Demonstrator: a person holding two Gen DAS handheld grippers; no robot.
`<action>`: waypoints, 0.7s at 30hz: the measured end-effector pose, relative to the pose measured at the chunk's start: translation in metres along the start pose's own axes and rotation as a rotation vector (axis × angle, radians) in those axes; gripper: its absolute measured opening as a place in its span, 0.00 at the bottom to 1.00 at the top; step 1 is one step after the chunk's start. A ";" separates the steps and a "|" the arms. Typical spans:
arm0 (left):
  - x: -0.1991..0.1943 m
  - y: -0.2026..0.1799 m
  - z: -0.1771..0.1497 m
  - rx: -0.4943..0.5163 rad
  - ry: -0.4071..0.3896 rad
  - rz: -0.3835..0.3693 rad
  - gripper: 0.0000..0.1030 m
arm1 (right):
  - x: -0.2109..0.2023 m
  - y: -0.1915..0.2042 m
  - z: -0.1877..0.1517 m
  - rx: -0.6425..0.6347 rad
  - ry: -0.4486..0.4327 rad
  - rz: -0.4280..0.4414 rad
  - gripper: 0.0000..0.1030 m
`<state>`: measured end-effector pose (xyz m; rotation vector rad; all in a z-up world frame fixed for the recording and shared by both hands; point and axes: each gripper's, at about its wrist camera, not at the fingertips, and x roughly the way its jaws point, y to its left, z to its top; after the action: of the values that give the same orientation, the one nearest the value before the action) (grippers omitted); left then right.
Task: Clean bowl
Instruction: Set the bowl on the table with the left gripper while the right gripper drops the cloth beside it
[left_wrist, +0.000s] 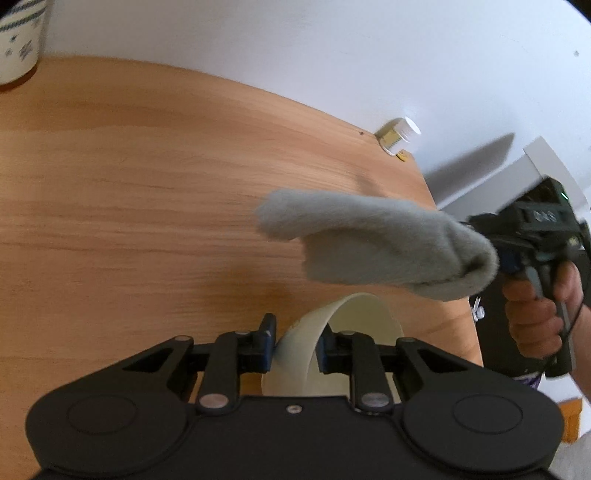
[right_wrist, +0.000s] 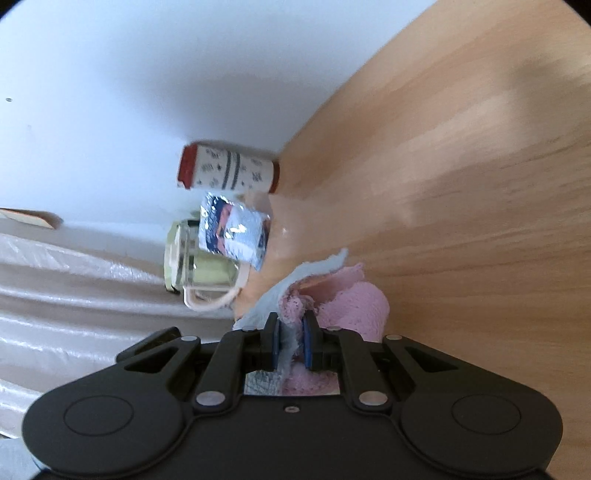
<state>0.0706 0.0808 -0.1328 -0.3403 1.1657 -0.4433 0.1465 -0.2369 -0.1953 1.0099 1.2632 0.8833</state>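
My left gripper (left_wrist: 295, 345) is shut on the rim of a cream bowl (left_wrist: 347, 332), held tilted just above the wooden table (left_wrist: 147, 184). My right gripper (left_wrist: 508, 254) comes in from the right, held by a hand, and is shut on a fluffy cloth (left_wrist: 369, 243) that hangs above the bowl without touching it. In the right wrist view the right gripper (right_wrist: 293, 343) pinches the cloth (right_wrist: 347, 302), which shows pink on one side and light blue on the other. The bowl is hidden in that view.
A white patterned canister (left_wrist: 18, 40) stands at the table's far left; it shows with a red lid in the right wrist view (right_wrist: 229, 171). A small white-capped jar (left_wrist: 399, 138) sits by the wall. A glass mug (right_wrist: 203, 269) and a foil packet (right_wrist: 232, 232) stand near the canister.
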 end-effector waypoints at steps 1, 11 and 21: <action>0.001 0.001 0.001 -0.005 0.003 0.001 0.18 | -0.002 0.003 -0.002 -0.008 -0.015 -0.008 0.13; 0.007 0.010 0.007 -0.015 0.048 0.030 0.16 | -0.045 0.020 -0.042 -0.077 -0.265 -0.178 0.13; 0.012 0.012 0.012 0.020 0.087 0.017 0.16 | -0.054 0.010 -0.074 -0.135 -0.411 -0.533 0.13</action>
<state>0.0874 0.0854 -0.1443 -0.2957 1.2472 -0.4584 0.0666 -0.2756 -0.1704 0.6533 1.0285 0.3203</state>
